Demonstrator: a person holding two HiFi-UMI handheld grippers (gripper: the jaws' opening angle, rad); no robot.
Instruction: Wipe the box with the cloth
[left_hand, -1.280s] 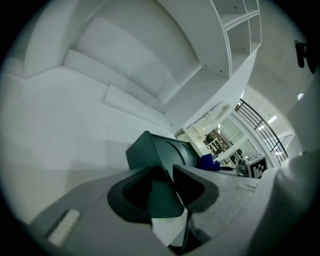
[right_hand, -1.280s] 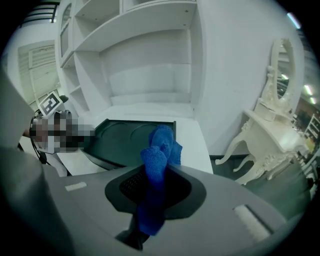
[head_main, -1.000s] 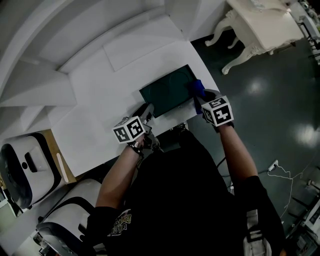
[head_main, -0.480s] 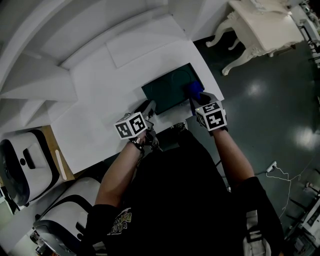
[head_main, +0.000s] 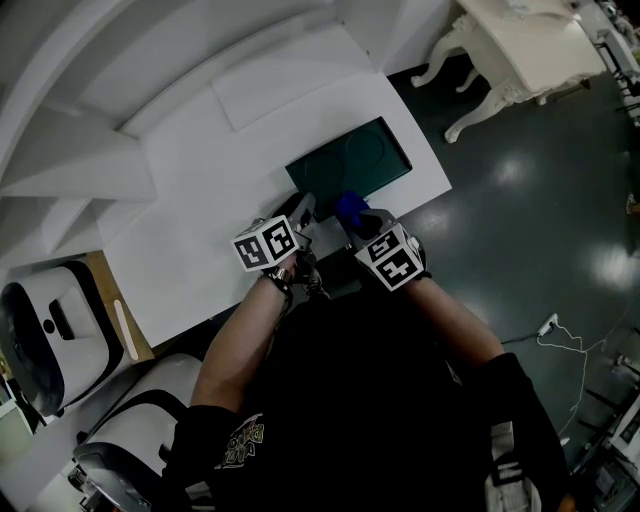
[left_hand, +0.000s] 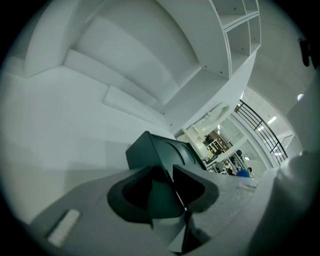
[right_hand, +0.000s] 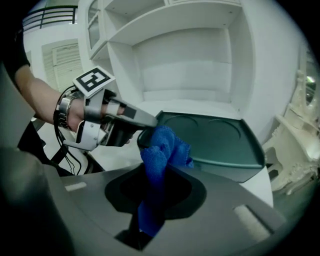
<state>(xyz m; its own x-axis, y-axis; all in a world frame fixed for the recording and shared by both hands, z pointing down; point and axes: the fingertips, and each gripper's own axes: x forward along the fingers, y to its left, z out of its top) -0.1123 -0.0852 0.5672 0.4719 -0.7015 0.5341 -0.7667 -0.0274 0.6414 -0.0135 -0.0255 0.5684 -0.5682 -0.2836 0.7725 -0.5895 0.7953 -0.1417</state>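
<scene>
A dark green box (head_main: 350, 160) lies flat on the white counter (head_main: 200, 210), near its right end. My left gripper (head_main: 303, 208) is shut on the box's near left corner; in the left gripper view the box (left_hand: 165, 150) runs away from the jaws of the left gripper (left_hand: 172, 187). My right gripper (head_main: 358, 216) is shut on a blue cloth (head_main: 349, 206), which rests at the box's near edge, close beside the left gripper. In the right gripper view the cloth (right_hand: 162, 147) sticks up out of the right gripper (right_hand: 156, 192) in front of the box (right_hand: 215, 137).
A flat white panel (head_main: 290, 75) lies on the counter behind the box. White curved shelves rise behind that. The counter's right edge drops to a dark floor (head_main: 540, 200), where an ornate white table (head_main: 520, 50) stands. White machines (head_main: 40, 330) sit at lower left.
My right gripper has carried the cloth leftward along the box's near side, from its right end to beside the left gripper. The left gripper has kept its hold.
</scene>
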